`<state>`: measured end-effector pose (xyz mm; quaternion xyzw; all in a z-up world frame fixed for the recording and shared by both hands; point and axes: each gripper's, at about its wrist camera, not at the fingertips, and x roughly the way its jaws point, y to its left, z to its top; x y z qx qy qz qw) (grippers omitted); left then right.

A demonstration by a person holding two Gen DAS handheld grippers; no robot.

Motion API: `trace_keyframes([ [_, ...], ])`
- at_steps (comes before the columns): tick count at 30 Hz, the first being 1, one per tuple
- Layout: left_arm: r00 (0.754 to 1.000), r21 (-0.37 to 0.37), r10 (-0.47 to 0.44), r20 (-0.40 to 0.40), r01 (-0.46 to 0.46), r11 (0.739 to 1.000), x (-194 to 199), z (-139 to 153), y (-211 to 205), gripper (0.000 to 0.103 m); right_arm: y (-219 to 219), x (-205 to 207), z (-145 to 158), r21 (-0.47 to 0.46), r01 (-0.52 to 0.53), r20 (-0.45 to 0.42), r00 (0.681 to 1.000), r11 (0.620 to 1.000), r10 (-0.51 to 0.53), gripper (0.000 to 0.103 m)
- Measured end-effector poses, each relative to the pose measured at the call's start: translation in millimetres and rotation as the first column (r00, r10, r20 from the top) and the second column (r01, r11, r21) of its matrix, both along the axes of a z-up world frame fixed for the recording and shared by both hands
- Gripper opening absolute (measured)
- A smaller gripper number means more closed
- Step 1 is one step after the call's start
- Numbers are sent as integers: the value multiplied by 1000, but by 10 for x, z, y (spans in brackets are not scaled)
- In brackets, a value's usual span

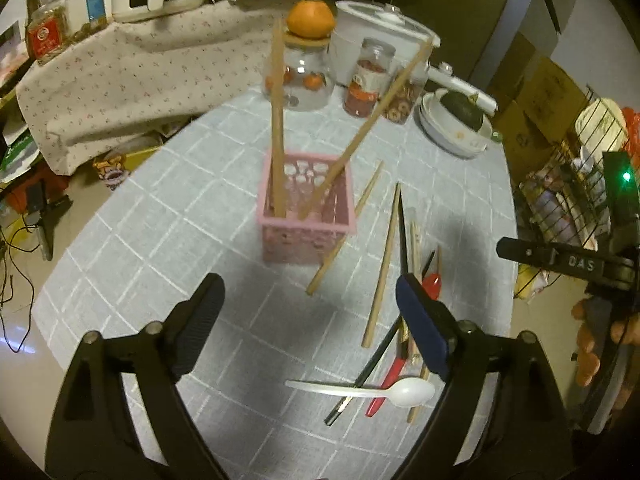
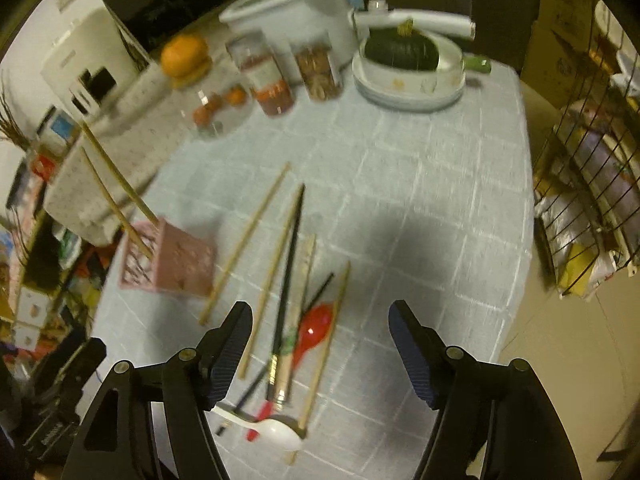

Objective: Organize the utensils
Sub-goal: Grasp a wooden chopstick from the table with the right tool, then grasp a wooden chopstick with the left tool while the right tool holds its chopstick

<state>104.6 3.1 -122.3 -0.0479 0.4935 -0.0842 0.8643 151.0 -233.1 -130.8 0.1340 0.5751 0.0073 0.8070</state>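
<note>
A pink lattice basket [image 1: 308, 216] stands on the blue checked tablecloth with two wooden chopsticks [image 1: 277, 120] upright in it. My left gripper [image 1: 308, 284] hangs open and empty just in front of the basket. To its right lie loose wooden chopsticks [image 1: 384, 264], a black chopstick, a red spoon [image 1: 432, 284] and a white plastic spoon [image 1: 400, 392]. In the right wrist view my right gripper [image 2: 322, 308] is open over that pile, above the red spoon [image 2: 314, 330], the black chopstick [image 2: 290, 256] and the white spoon [image 2: 280, 434]. The basket [image 2: 172, 260] sits at its left.
At the far end of the table stand glass jars [image 1: 368, 80], an orange [image 1: 310, 18] on a jar lid, a white pot [image 1: 376, 36] and stacked bowls [image 2: 408, 84] holding a green squash. A wire rack [image 2: 588, 208] is beyond the table's right edge.
</note>
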Motion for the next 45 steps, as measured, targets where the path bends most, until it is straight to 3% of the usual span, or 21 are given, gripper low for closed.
trace_keyframes([
  [6,999,34,-33,-43,34,999,51,-140,-78,87,-52,126,-335,-59,30,-48,998,998,-33,71],
  [7,998,33,-42,-47,43,998,58,-149,-88,87,-39,147,-384,-63,31,-54,998,998,-35,68],
  [11,997,48,-67,-40,69,996,34,-155,-109,87,26,245,-638,-72,-9,-102,995,997,1,41],
  [16,995,46,-101,-21,102,994,-12,-135,-112,87,84,324,-832,-40,-18,-117,993,999,13,27],
  [22,990,82,-144,14,142,986,-75,-96,-151,87,161,382,-1002,-48,-20,-152,988,999,13,20],
  [25,986,87,-167,21,164,983,-103,-80,-173,87,203,392,-992,-94,-49,-130,991,994,37,18],
  [26,985,84,-173,23,170,982,-112,-74,-183,87,205,391,-993,-106,-55,-130,991,993,40,10],
  [31,980,64,-198,33,196,979,-154,-26,-282,83,60,344,-943,-73,-30,-122,992,997,21,5],
  [34,973,53,-227,36,225,973,-183,6,-409,77,-37,268,-724,-46,-29,-66,997,999,26,5],
  [41,944,15,-330,-10,330,944,-174,-32,-898,55,-402,-21,-234,24,-31,34,999,999,30,5],
  [45,934,-2,-353,-52,353,936,-47,-173,-1208,44,-431,-135,-159,68,-39,53,998,997,36,5],
])
